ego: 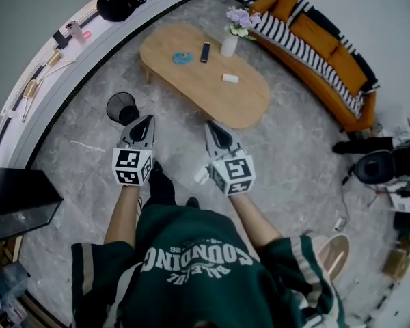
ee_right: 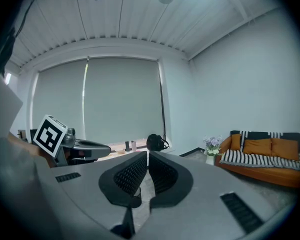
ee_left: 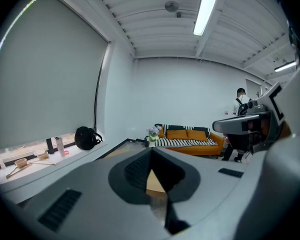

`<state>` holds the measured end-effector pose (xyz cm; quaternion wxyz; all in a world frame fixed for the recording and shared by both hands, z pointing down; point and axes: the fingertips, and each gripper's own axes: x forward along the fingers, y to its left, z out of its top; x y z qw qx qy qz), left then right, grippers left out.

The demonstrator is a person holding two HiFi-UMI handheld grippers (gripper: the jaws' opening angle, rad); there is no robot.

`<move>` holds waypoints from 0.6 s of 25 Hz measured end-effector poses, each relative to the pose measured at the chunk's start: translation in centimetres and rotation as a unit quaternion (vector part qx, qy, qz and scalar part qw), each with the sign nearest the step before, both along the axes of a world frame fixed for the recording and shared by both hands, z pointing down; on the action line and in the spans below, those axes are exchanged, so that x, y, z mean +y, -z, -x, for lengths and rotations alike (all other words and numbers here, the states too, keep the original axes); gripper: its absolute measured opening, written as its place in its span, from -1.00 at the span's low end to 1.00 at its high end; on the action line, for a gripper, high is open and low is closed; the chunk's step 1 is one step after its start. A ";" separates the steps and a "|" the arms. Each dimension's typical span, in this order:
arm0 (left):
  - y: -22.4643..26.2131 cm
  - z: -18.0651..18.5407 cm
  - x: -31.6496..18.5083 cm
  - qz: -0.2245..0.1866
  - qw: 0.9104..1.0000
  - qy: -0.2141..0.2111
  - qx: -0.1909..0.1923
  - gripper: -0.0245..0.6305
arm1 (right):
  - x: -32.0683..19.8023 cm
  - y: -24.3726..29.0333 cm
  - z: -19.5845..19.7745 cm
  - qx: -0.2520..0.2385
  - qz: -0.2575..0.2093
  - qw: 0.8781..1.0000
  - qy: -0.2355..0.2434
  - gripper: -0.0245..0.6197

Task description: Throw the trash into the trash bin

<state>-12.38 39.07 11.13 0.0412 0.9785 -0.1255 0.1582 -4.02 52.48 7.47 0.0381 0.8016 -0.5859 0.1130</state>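
Observation:
A black mesh trash bin [ego: 121, 106] stands on the grey floor, just left of and beyond my left gripper [ego: 145, 122]. That gripper [ee_left: 151, 151] is shut with nothing in it. My right gripper [ego: 216, 130] is held beside it, also shut and empty, its jaws [ee_right: 148, 154] meeting in a thin line. Ahead lies an oval wooden coffee table [ego: 249, 108] bearing a small white piece [ego: 229, 78], a blue object [ego: 182, 58] and a black remote [ego: 205, 52]. Both grippers are short of the table's near edge.
A vase of flowers [ego: 231, 41] stands on the table's far side. An orange sofa [ego: 335, 67] with a striped blanket runs along the right. A black backpack [ego: 118, 1] sits on the window ledge at the left. A dark cabinet [ego: 17, 200] and cluttered gear [ego: 389, 166] flank me.

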 end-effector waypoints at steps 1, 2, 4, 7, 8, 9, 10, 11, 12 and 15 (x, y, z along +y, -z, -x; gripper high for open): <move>0.0 -0.6 -1.2 0.001 1.000 -0.004 0.000 -0.92 | -1.3 0.1 -0.5 0.001 0.002 1.000 -0.002 -0.92; 0.1 -1.3 -2.4 0.000 1.000 -0.008 -0.001 -0.93 | -2.6 0.2 -1.0 0.001 0.003 1.000 -0.005 -0.92; 0.1 -2.5 -5.0 0.000 1.000 -0.020 -0.004 -0.92 | -5.4 0.3 -1.9 -0.001 0.007 1.000 -0.012 -0.92; -0.1 -4.2 -8.4 -0.006 0.999 -0.044 -0.011 -0.92 | -9.5 0.3 -3.0 -0.005 0.011 1.000 -0.024 -0.92; -0.1 -4.7 -9.6 -0.007 0.999 -0.051 -0.012 -0.92 | -11.0 0.3 -3.3 -0.005 0.011 1.000 -0.027 -0.92; 0.0 -5.2 -10.8 -0.008 0.998 -0.058 -0.012 -0.93 | -12.4 0.3 -3.7 -0.004 0.009 1.000 -0.030 -0.92; 0.0 -5.5 -11.8 -0.008 0.998 -0.063 -0.011 -0.93 | -13.7 0.4 -4.0 -0.003 0.008 0.999 -0.032 -0.92; 0.0 -5.8 -12.8 -0.007 0.998 -0.068 -0.010 -0.92 | -14.8 0.4 -4.2 -0.003 0.006 0.999 -0.036 -0.92; 0.1 -6.0 -13.8 -0.006 0.997 -0.072 -0.009 -0.92 | -15.8 0.3 -4.4 -0.005 0.005 0.999 -0.040 -0.92; 0.1 -7.0 -16.2 -0.005 0.996 -0.087 -0.004 -0.93 | -18.4 0.3 -5.2 -0.007 0.004 0.999 -0.053 -0.92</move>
